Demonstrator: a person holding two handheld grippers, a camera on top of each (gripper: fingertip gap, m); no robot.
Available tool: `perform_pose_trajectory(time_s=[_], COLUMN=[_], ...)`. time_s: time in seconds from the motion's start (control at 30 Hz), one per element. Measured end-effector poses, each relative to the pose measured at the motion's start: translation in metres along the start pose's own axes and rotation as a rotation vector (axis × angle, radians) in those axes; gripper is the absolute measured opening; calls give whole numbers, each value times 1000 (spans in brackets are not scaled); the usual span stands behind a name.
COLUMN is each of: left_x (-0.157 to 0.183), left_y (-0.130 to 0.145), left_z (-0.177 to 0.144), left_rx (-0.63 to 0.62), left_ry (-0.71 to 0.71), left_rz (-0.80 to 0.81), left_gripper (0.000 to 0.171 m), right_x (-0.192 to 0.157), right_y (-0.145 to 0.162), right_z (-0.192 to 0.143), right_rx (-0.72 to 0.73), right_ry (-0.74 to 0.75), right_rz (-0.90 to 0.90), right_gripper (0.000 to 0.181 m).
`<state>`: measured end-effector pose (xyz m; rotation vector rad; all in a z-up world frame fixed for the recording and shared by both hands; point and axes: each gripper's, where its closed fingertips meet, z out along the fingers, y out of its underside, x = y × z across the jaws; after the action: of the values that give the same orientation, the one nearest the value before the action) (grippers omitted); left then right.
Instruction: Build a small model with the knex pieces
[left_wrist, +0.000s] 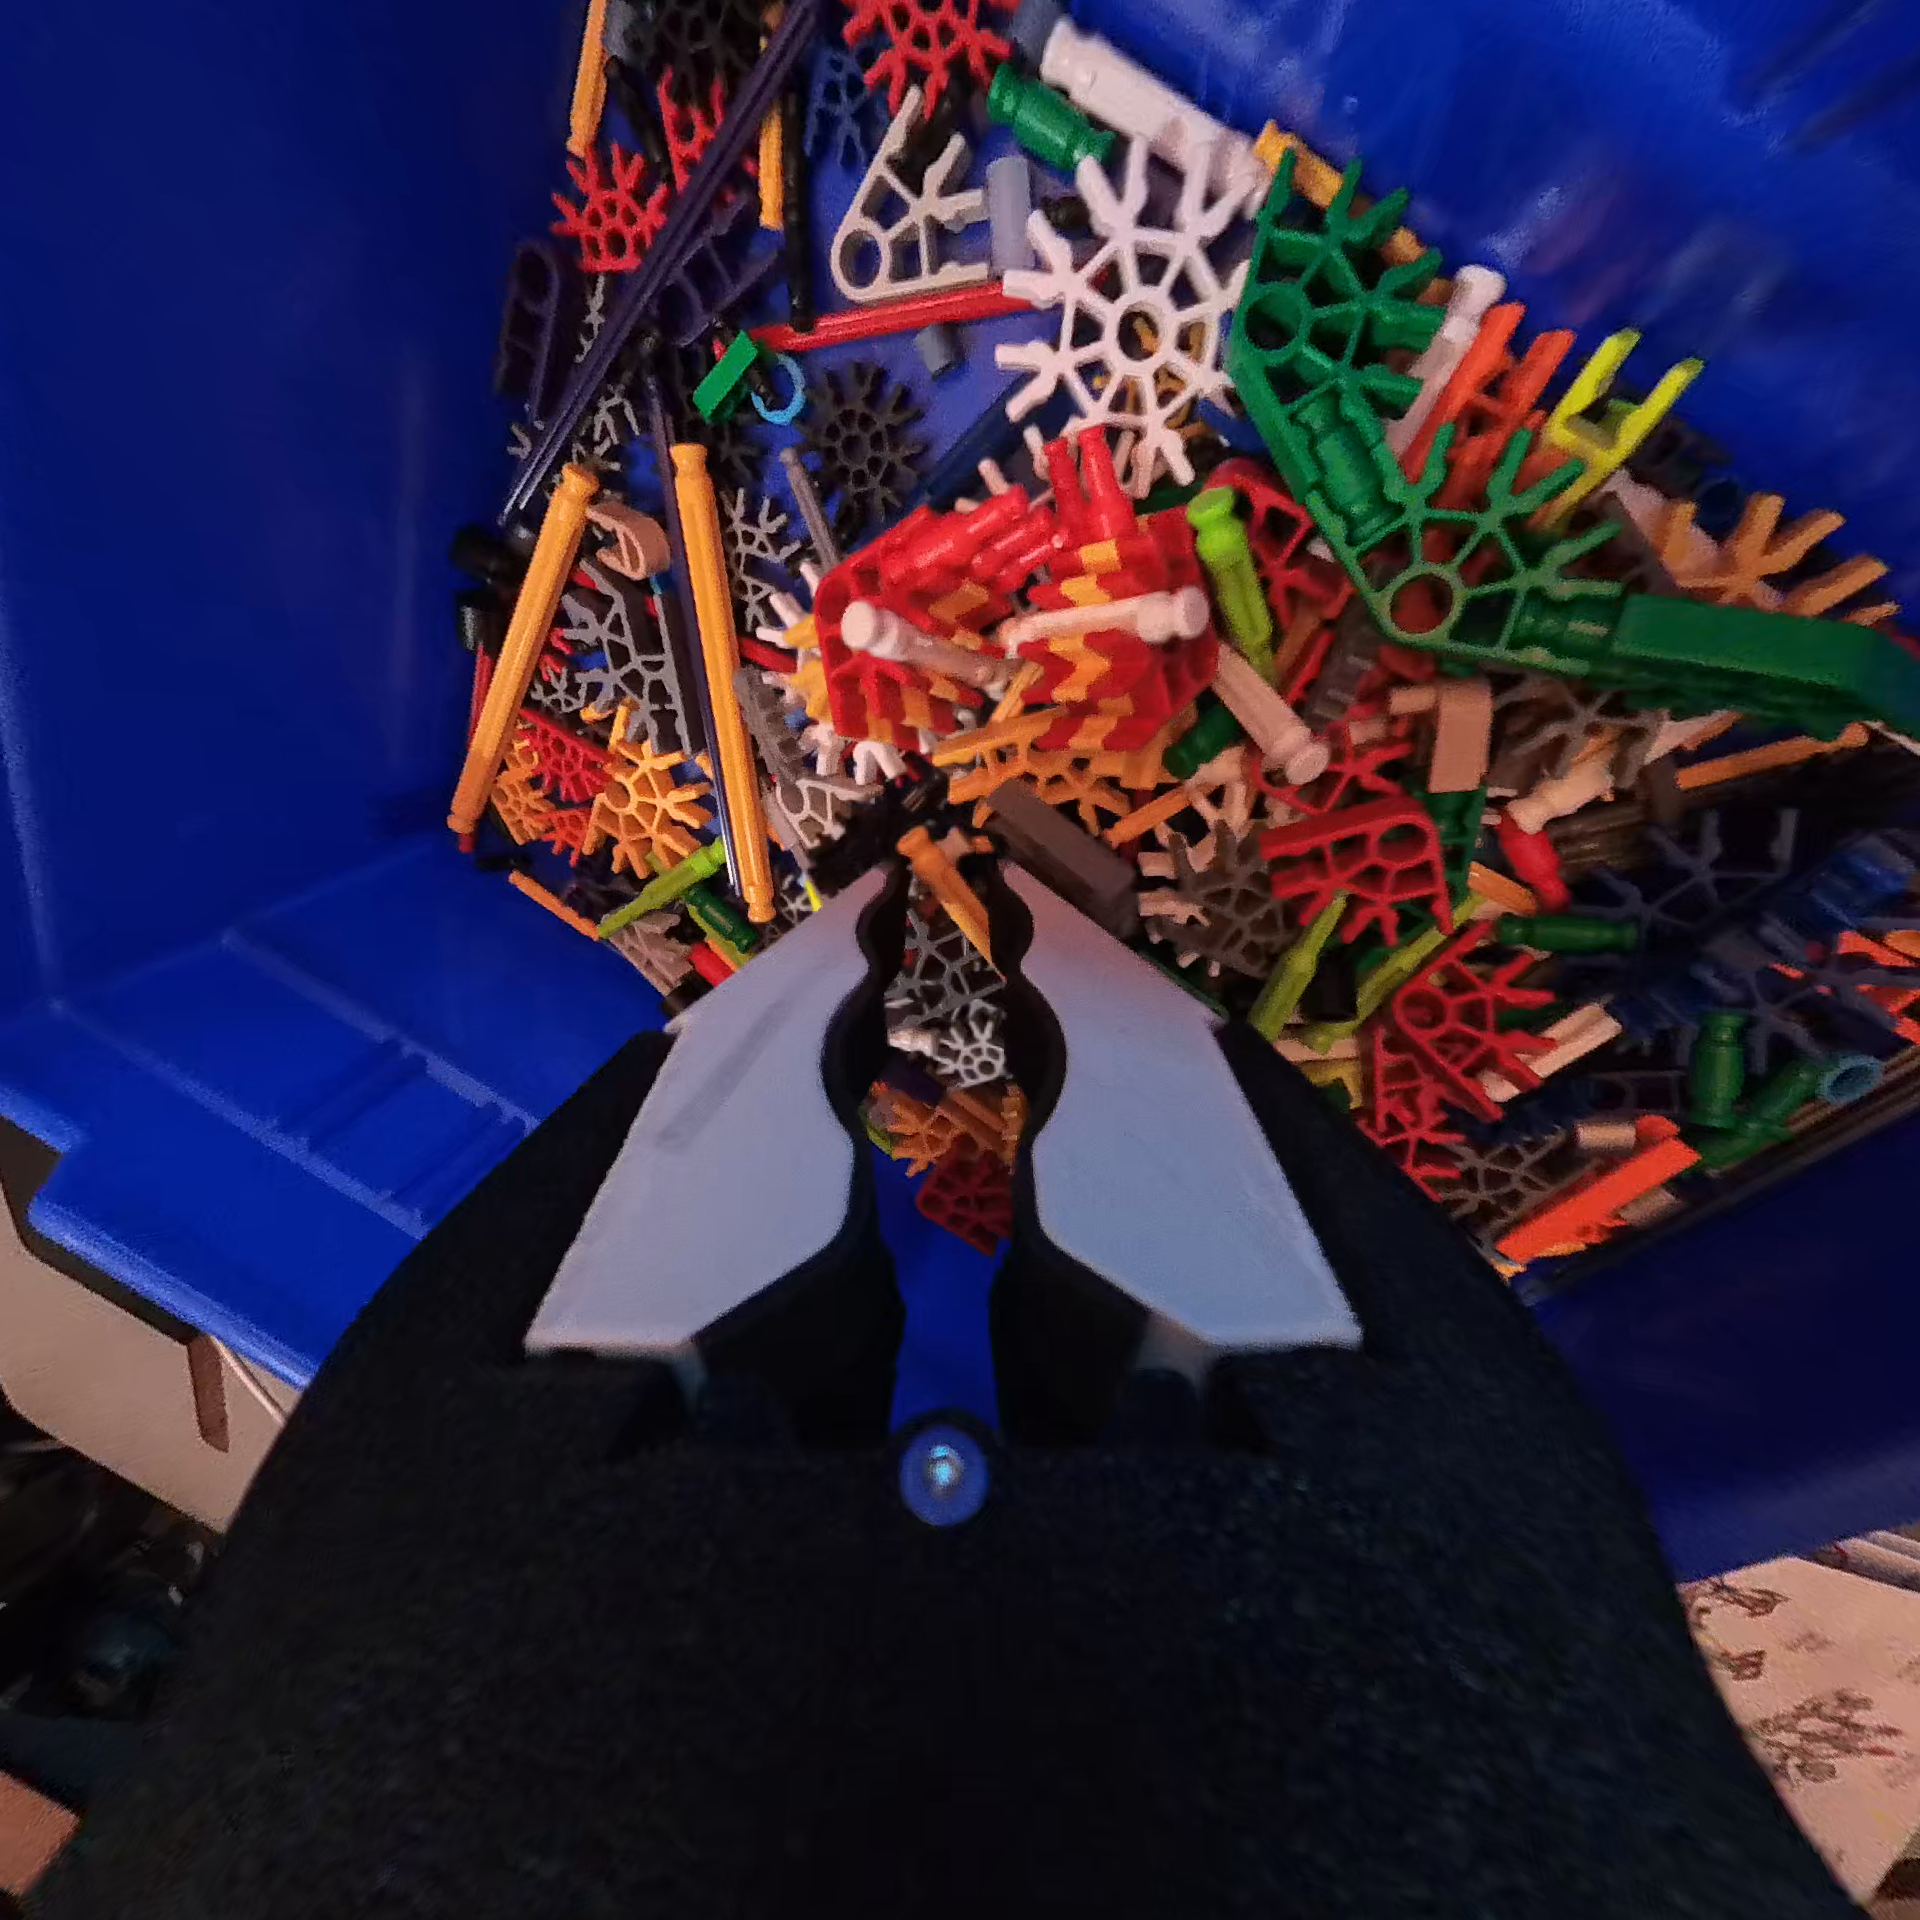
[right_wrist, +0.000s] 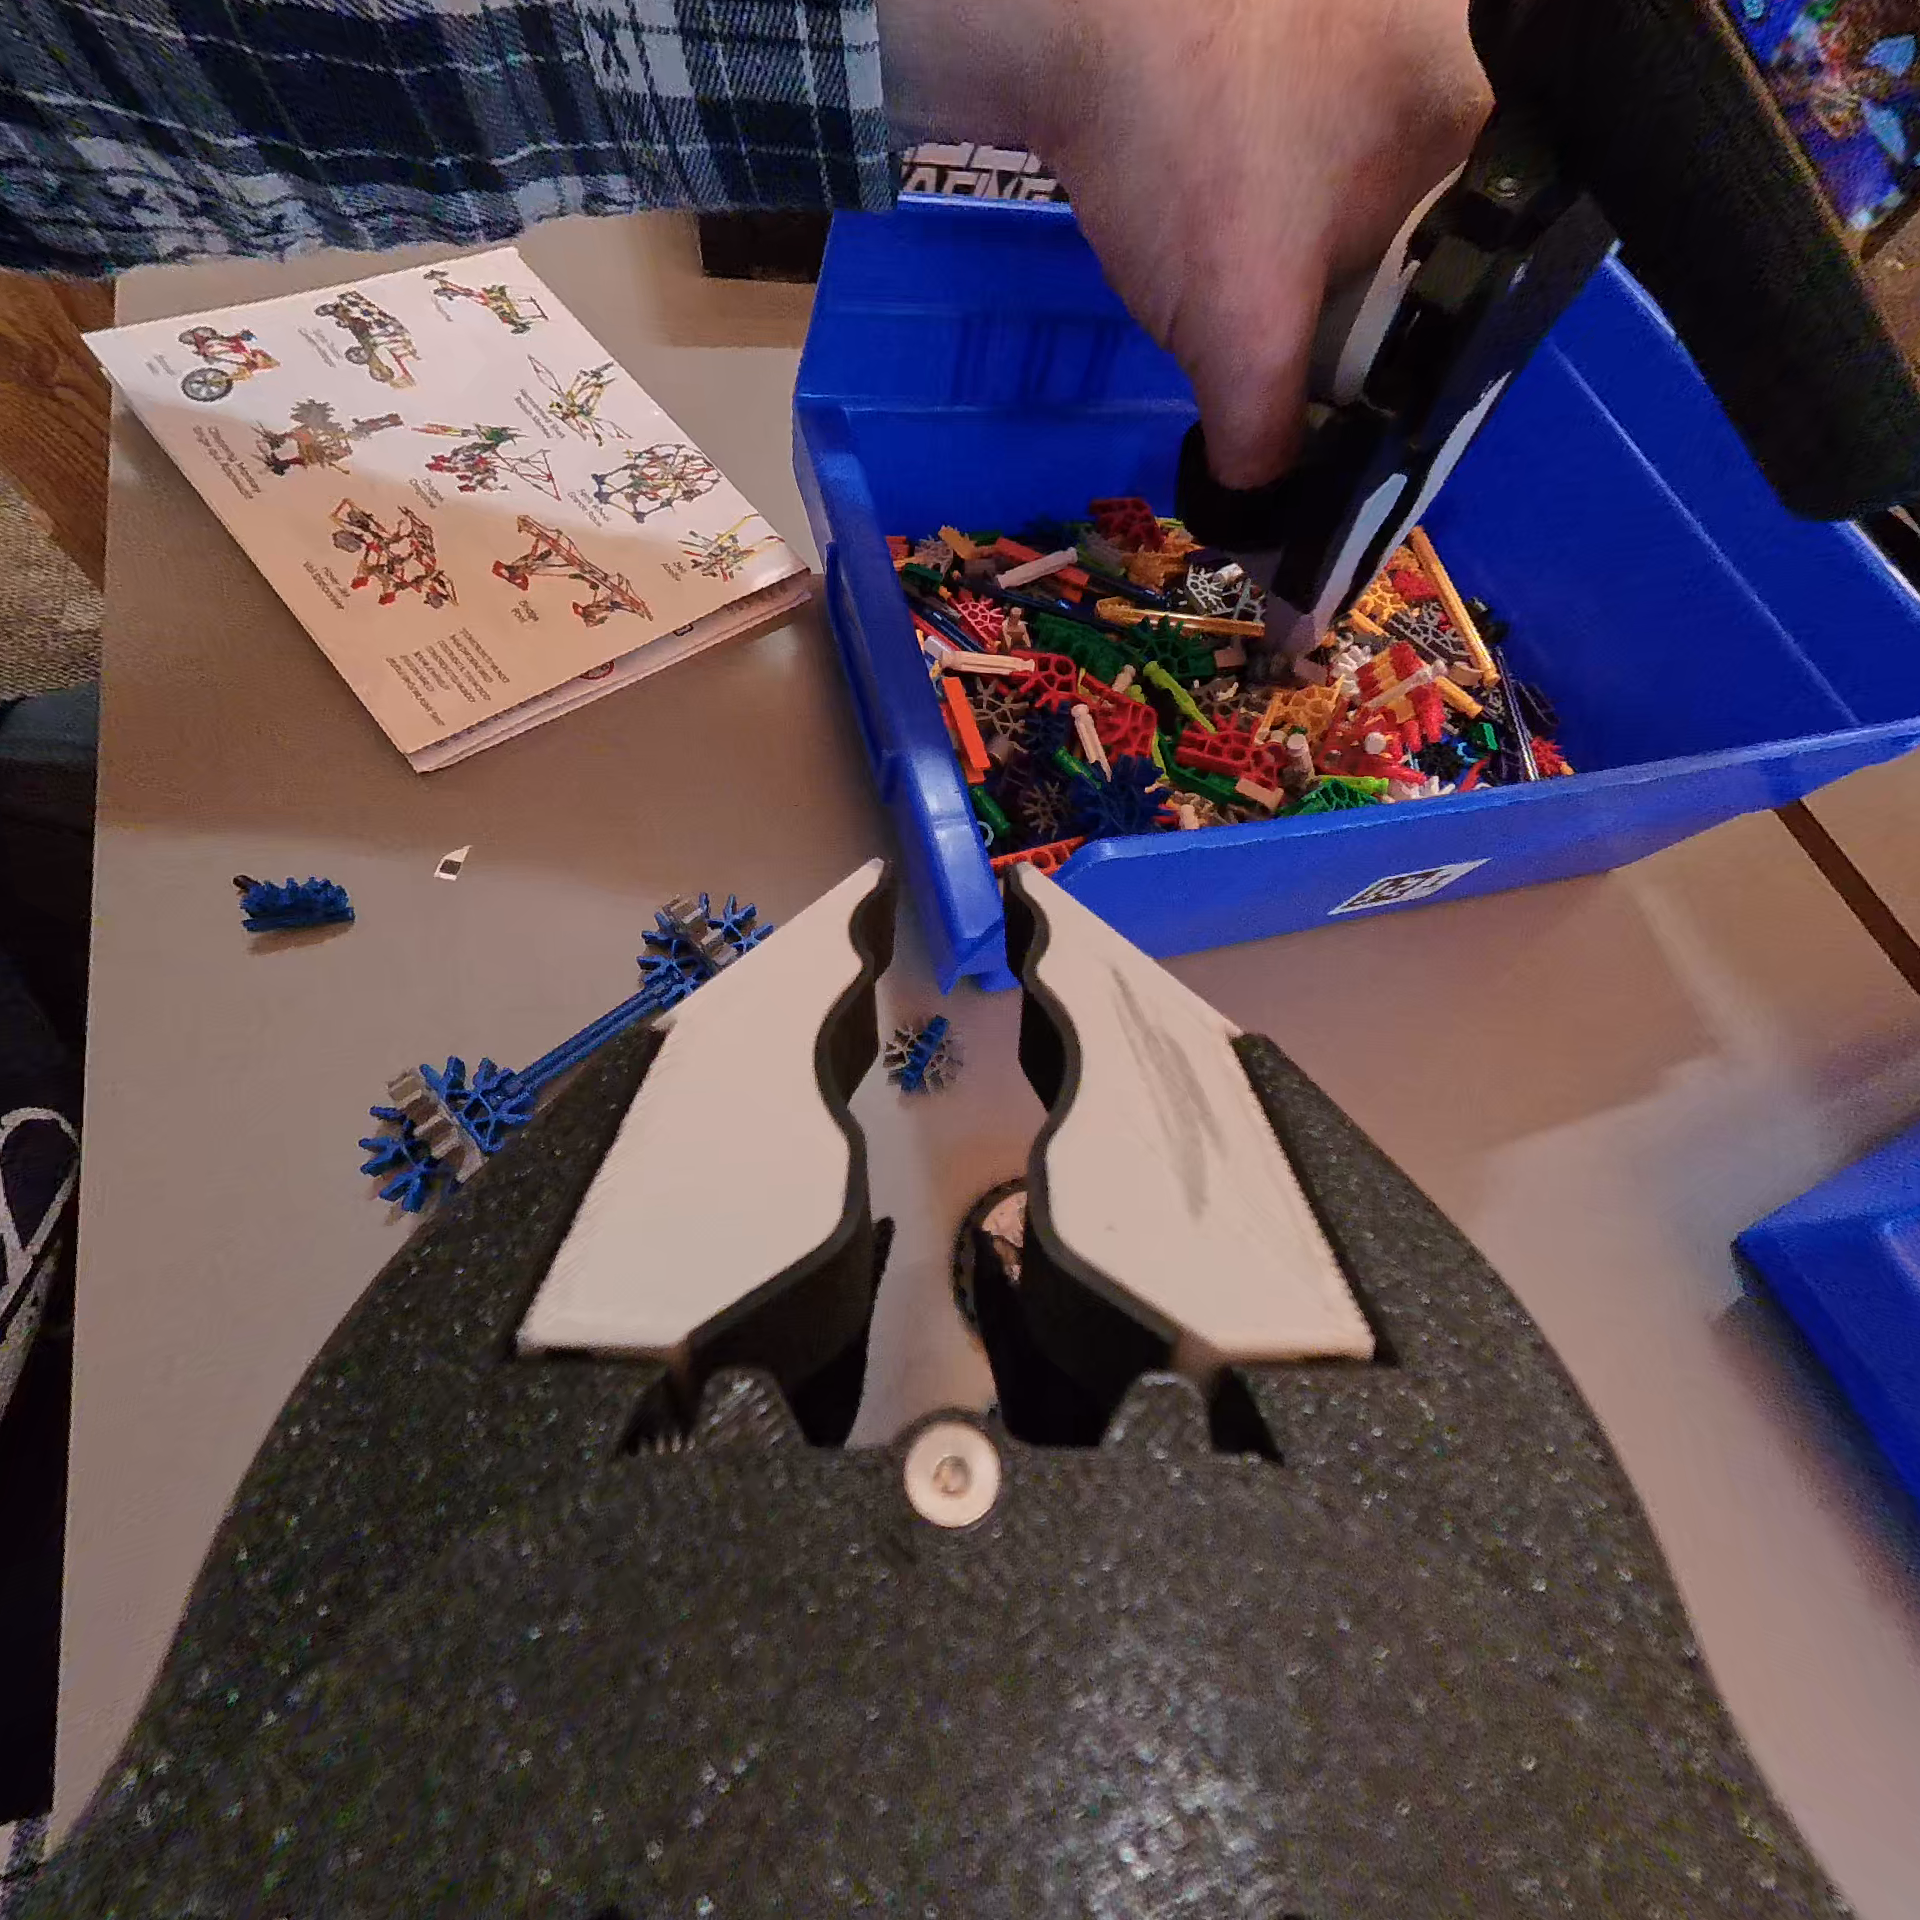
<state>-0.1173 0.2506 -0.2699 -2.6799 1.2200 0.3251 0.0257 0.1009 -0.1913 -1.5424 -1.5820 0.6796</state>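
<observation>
My left gripper (left_wrist: 948, 873) reaches down into a blue bin (left_wrist: 260, 520) full of mixed plastic rods and connectors (left_wrist: 1039, 644). Its jaws stand a little apart with the tips at the pile. A short orange rod (left_wrist: 940, 883) lies between the tips, and I cannot see a firm grip on it. My right gripper (right_wrist: 951, 883) is open and empty above the table (right_wrist: 1455, 1091), just in front of the bin's near corner (right_wrist: 1299, 883). A small blue and grey connector (right_wrist: 922, 1055) lies on the table between its fingers. The left gripper (right_wrist: 1294, 639), held by a hand (right_wrist: 1195, 208), also shows in the right wrist view.
A blue rod with blue and grey connectors at both ends (right_wrist: 561, 1060) lies left of my right gripper. A small blue piece (right_wrist: 296, 904) lies farther left. An instruction booklet (right_wrist: 447, 488) lies at the back left. Part of a second blue bin (right_wrist: 1849, 1278) shows at the right edge. About 20 cm separates my left fingertips from my right. To the small blue piece (right_wrist: 296, 904): right tips about 15 cm, left tips about 30 cm.
</observation>
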Motion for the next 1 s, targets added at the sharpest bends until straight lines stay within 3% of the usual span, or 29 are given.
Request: perform_pose_trajectory(time_s=[0.1, 0.47, 0.73, 1.0], left_x=[-4, -5, 63, 160], left_y=[-6, -21, -35, -42], left_z=[-10, -93, -183, -221], left_rx=[68, 438, 793, 984], left_ry=[-15, 23, 66, 310], left_rz=[-13, -86, -29, 115], left_gripper=[4, 4, 4, 4], right_x=[1, 6, 11, 0], right_y=[0, 1, -13, -32], right_z=[0, 0, -6, -6], right_rx=[0, 4, 94, 207], right_ry=[4, 16, 41, -33], right_rz=[5, 19, 54, 111], right_gripper=[20, 20, 28, 35])
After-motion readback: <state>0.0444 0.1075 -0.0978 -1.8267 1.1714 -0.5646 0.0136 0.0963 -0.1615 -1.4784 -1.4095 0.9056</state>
